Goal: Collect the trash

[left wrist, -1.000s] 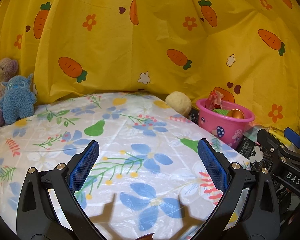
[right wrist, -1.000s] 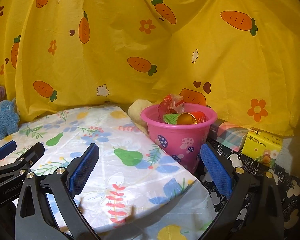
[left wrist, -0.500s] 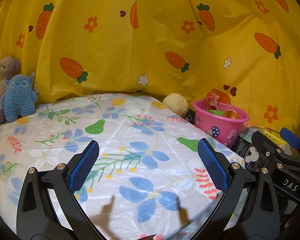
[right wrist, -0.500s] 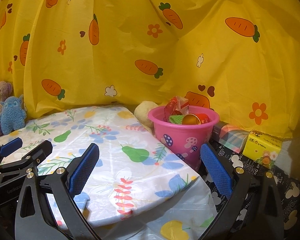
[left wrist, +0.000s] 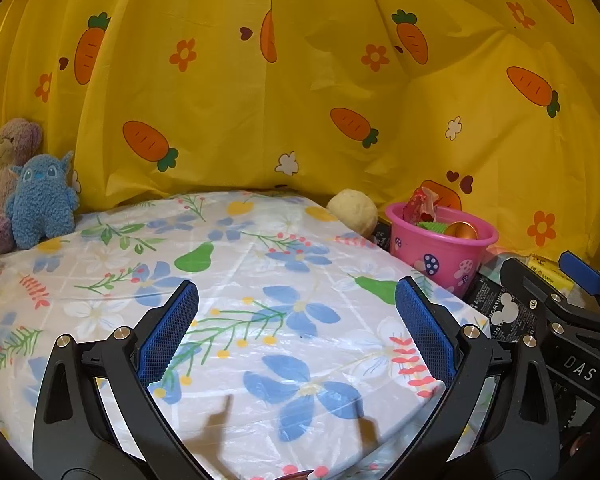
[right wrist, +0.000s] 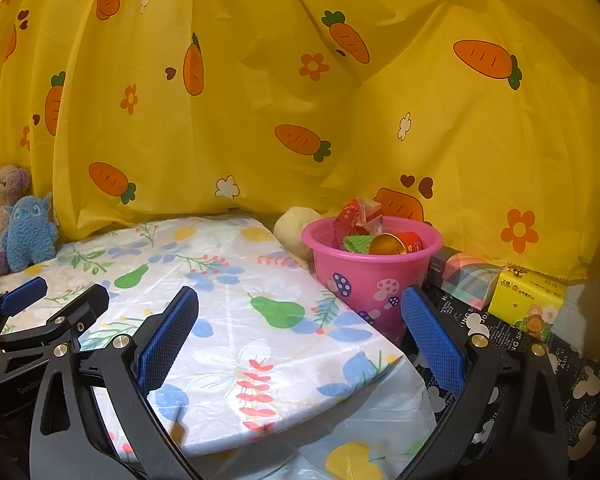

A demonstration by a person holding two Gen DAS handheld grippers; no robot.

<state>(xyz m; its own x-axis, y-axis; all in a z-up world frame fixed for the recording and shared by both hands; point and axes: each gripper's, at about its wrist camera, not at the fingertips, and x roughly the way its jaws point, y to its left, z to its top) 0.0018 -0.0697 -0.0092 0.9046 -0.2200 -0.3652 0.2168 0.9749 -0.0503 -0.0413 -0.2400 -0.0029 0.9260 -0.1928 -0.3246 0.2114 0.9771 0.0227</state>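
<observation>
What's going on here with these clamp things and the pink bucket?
A person is tidying up trash with a hand-held gripper in each hand. Right now the left hand-held gripper and the right hand-held gripper are both open and hold nothing, above the flowered tablecloth. The pink bucket beside the table already holds wrappers and a small cup.

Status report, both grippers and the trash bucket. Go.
Left gripper open, empty. Right gripper open, empty. Pink bucket holds wrappers and a cup. Nothing blocking.
</observation>
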